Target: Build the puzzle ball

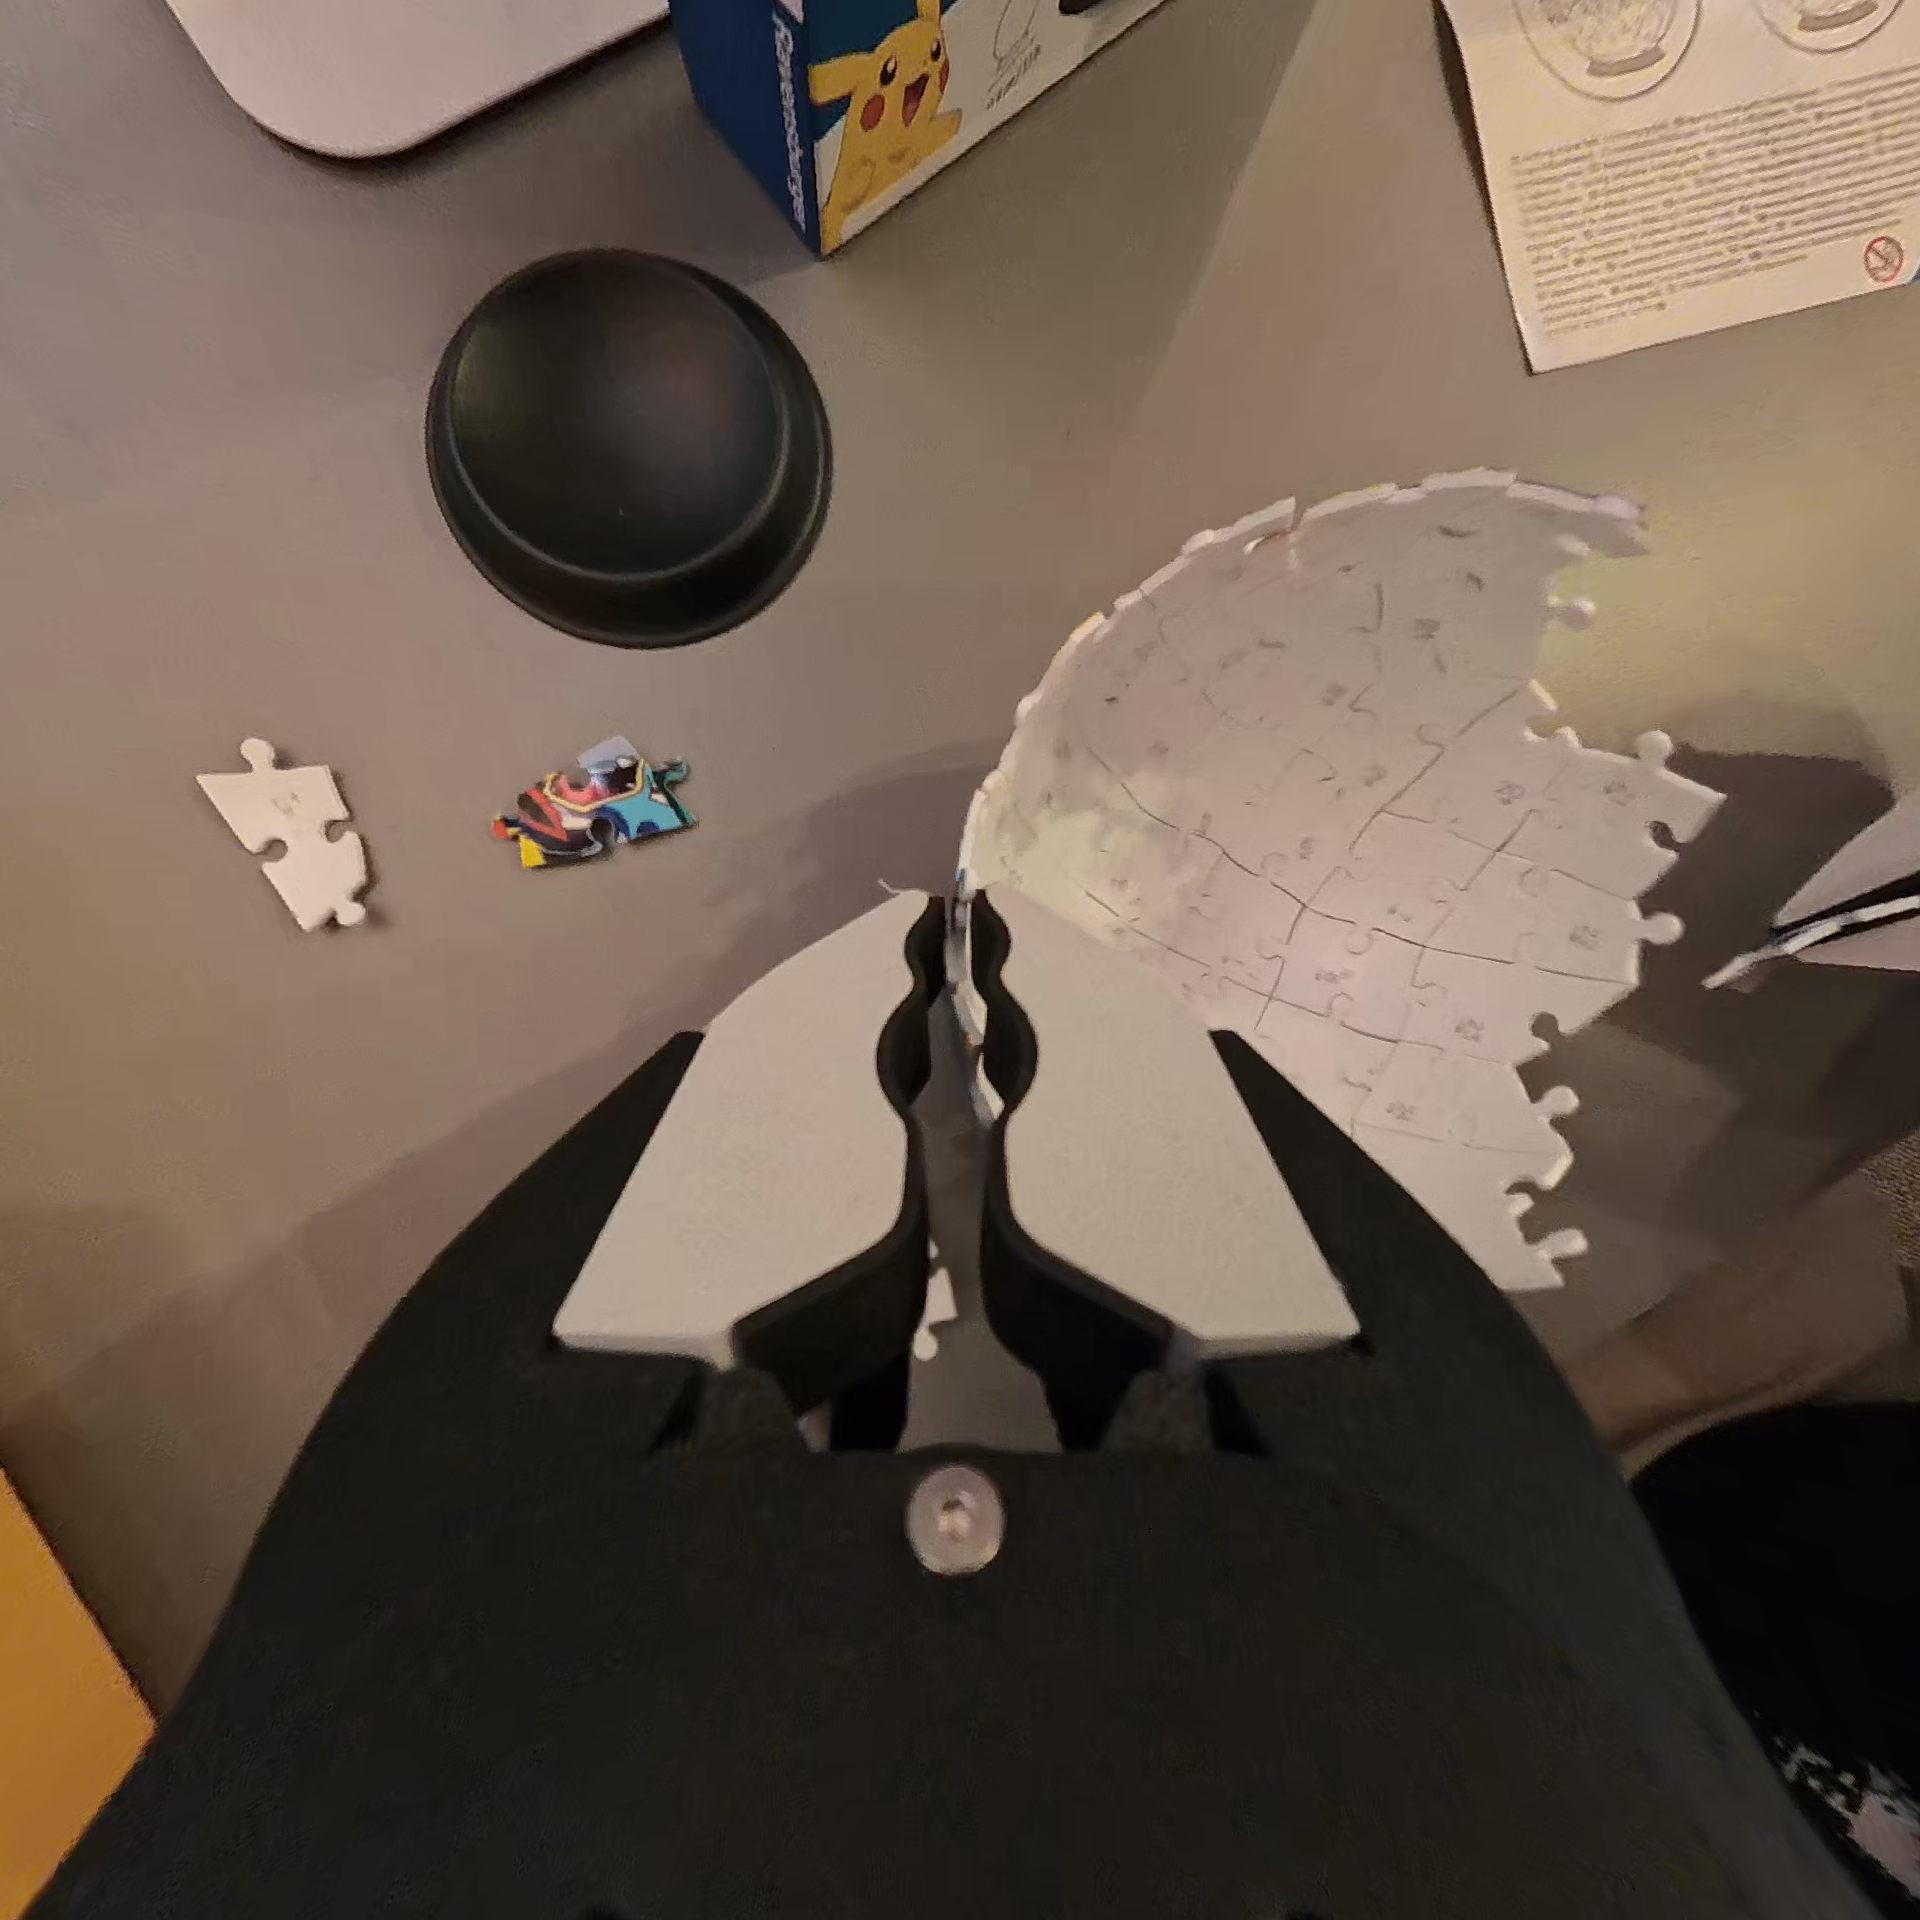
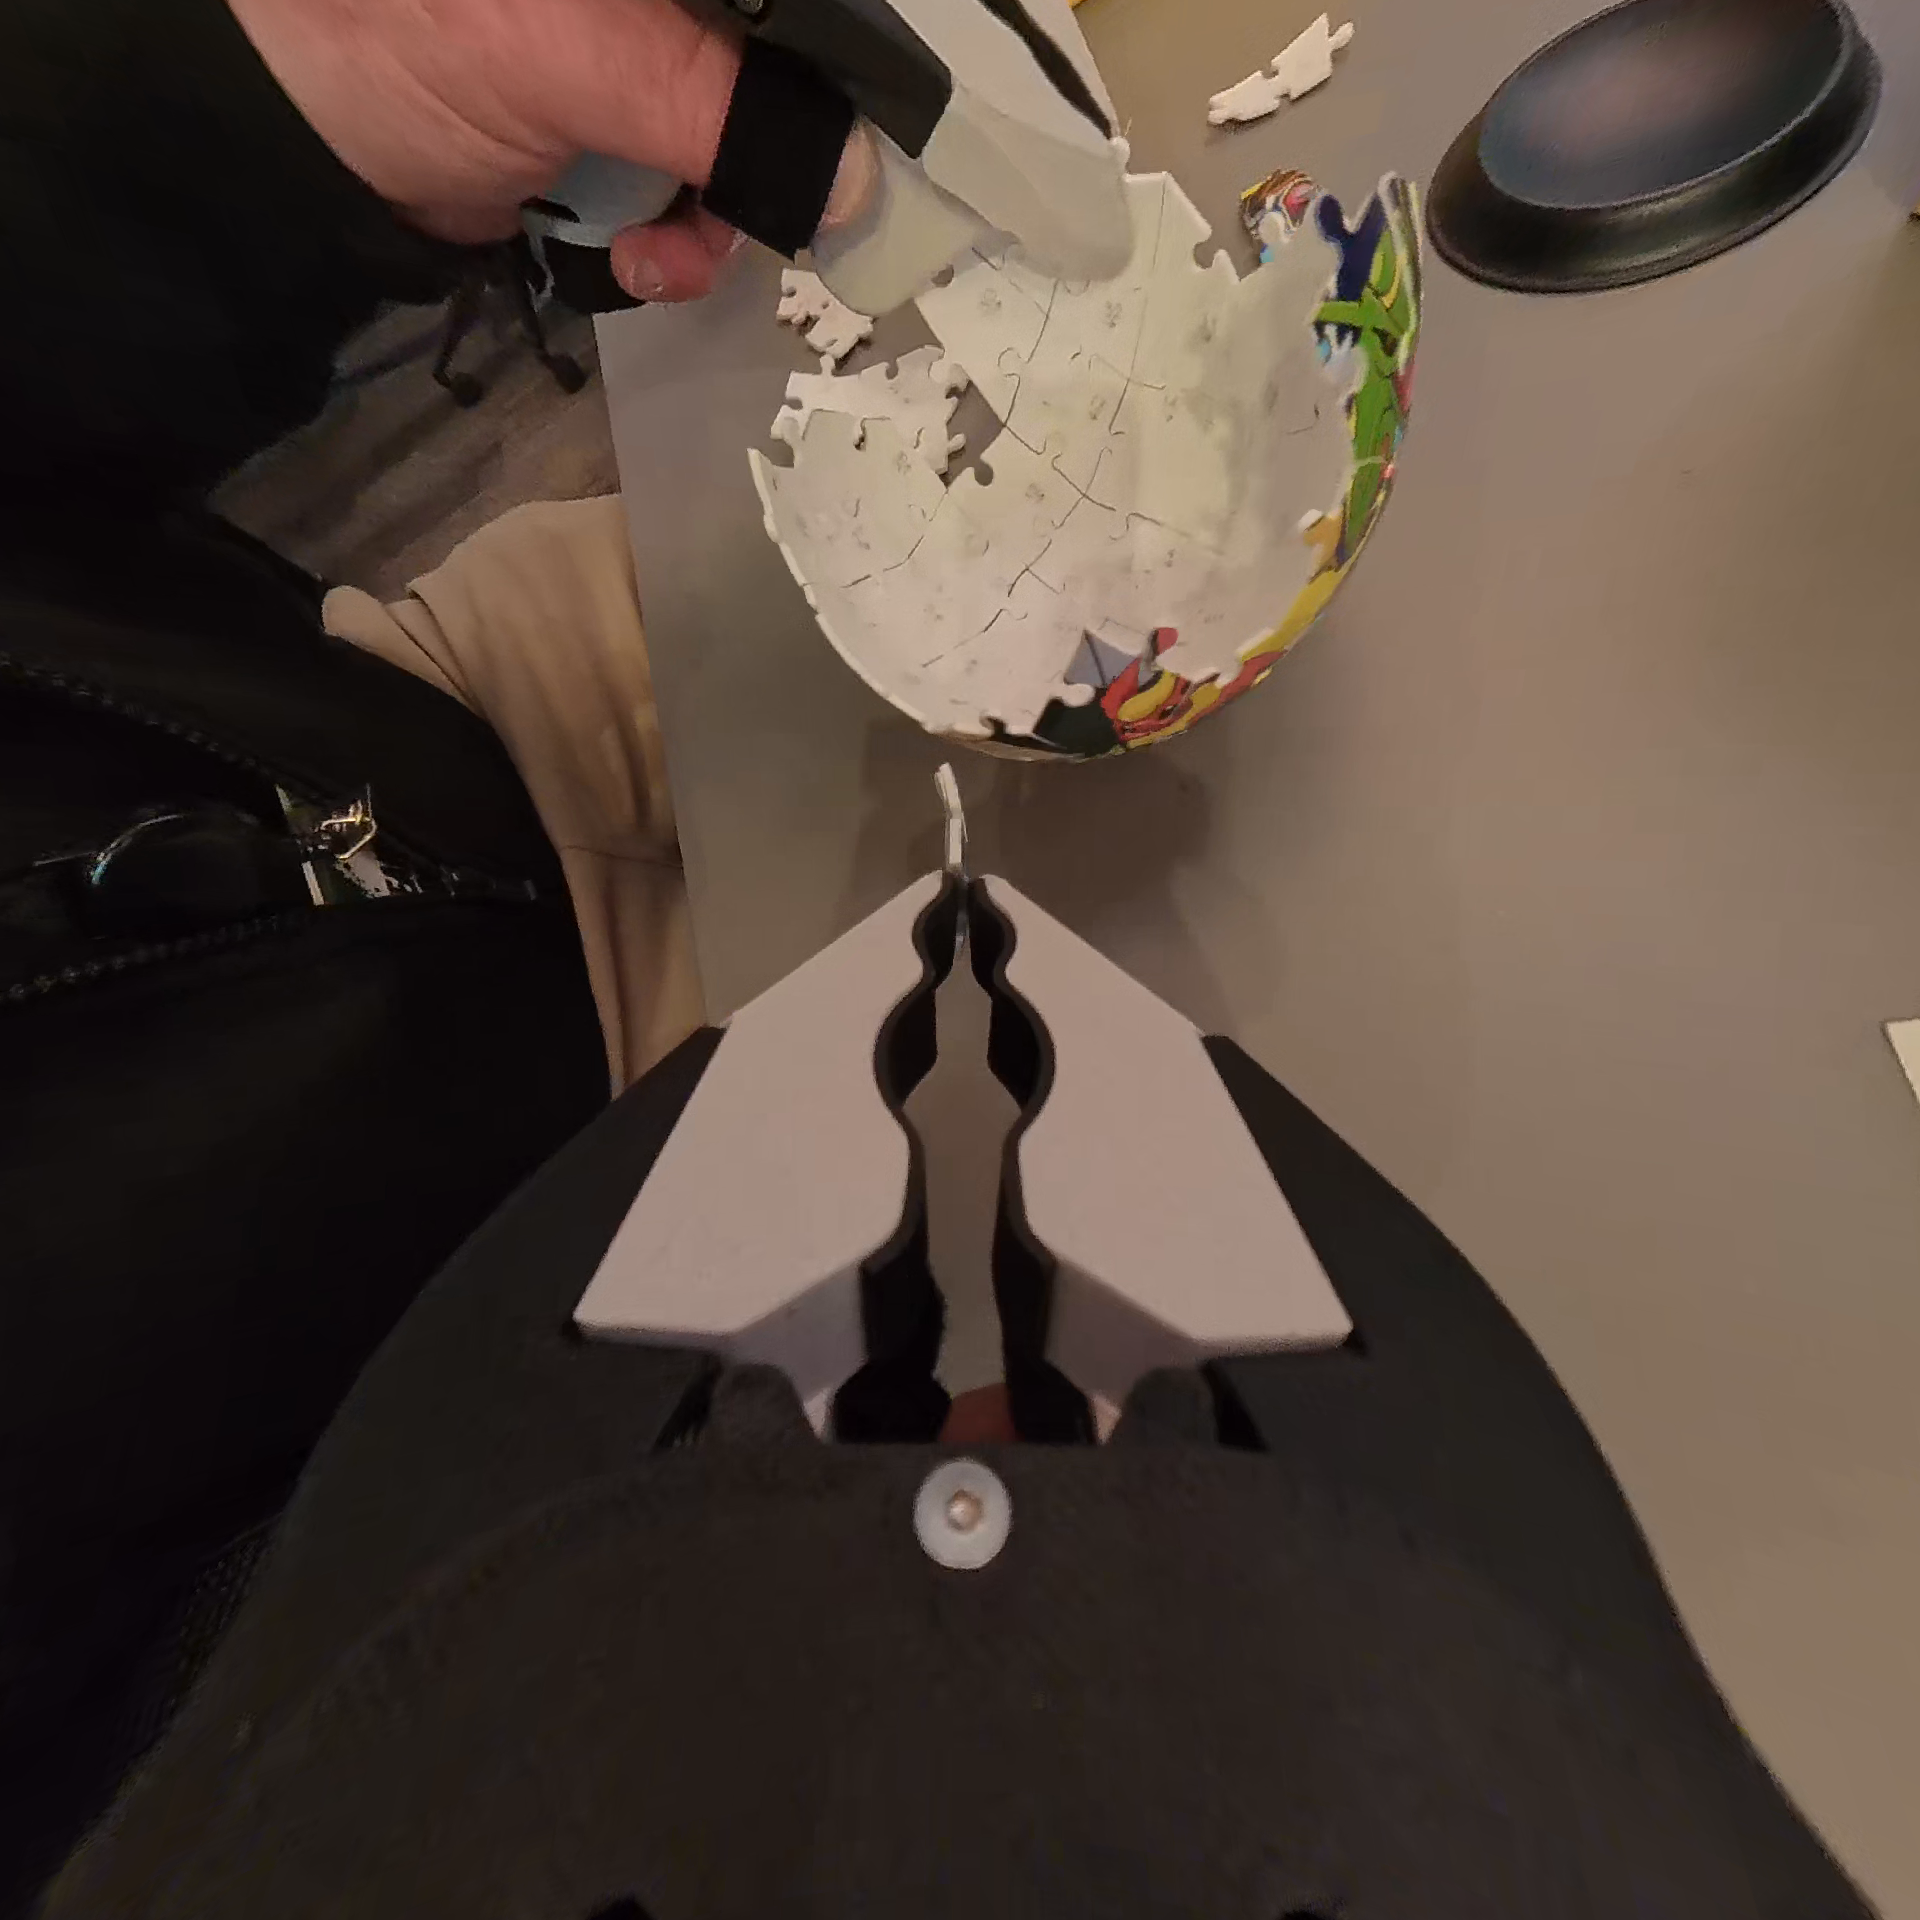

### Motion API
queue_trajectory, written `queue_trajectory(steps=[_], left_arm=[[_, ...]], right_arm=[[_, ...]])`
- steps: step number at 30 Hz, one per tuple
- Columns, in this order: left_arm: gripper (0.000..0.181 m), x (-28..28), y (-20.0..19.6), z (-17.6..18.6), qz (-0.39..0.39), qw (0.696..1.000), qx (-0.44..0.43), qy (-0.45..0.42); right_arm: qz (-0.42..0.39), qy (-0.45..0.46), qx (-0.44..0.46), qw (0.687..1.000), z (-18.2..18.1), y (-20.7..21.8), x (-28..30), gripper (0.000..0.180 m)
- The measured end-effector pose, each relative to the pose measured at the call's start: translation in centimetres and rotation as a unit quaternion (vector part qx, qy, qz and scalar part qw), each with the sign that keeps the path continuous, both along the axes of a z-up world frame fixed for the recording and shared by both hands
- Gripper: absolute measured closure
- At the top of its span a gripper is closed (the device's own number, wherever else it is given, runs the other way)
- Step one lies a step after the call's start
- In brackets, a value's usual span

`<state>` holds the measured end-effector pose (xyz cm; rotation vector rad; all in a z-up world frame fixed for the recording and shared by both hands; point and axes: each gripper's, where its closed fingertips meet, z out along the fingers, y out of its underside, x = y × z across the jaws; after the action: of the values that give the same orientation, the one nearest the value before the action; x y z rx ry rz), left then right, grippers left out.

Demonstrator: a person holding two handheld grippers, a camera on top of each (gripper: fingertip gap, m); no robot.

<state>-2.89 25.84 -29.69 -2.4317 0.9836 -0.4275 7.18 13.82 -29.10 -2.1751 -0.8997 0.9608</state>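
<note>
The half-built puzzle ball (image 1: 1351, 831) is a curved shell, white inside and coloured outside. My left gripper (image 1: 956, 914) is shut on its rim and holds it tilted above the grey table. In the right wrist view the shell (image 2: 1091, 499) hangs from the left gripper (image 2: 1117, 156), which a hand (image 2: 520, 94) holds. My right gripper (image 2: 958, 883) is shut on a single white puzzle piece (image 2: 951, 821), seen edge-on, just below the shell's lower rim and apart from it. The right gripper's tip (image 1: 1829, 914) shows at the right edge of the left wrist view.
A black round stand (image 1: 623, 447) sits on the table. Two joined white pieces (image 1: 296, 831) and a coloured piece (image 1: 597, 800) lie left of the shell. The puzzle box (image 1: 883, 104) and an instruction sheet (image 1: 1683, 187) are at the back. The table edge (image 2: 644, 623) borders the person's lap.
</note>
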Motion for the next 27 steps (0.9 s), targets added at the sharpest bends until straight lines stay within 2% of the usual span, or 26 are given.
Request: queue_trajectory(steps=[1,15,22,27], left_arm=[[0.178,-0.1,0.2,0.1,-0.003,1.0,0.008,0.006],[0.178,1.7,3.8,2.3,-0.043,0.983,0.159,0.077],[0.178,3.7,4.5,3.4,-0.089,0.95,0.266,0.134],[0.178,4.9,4.3,4.3,-0.121,0.924,0.324,0.166]], right_arm=[[-0.003,0.003,-0.002,1.0,0.0,0.0,0.1,0.179],[-0.102,0.037,-0.016,0.994,-0.2,3.0,2.6,0.18],[-0.162,0.074,-0.044,0.983,-0.7,4.8,3.0,0.18],[-0.191,0.069,-0.054,0.978,-1.1,5.5,3.8,0.18]])
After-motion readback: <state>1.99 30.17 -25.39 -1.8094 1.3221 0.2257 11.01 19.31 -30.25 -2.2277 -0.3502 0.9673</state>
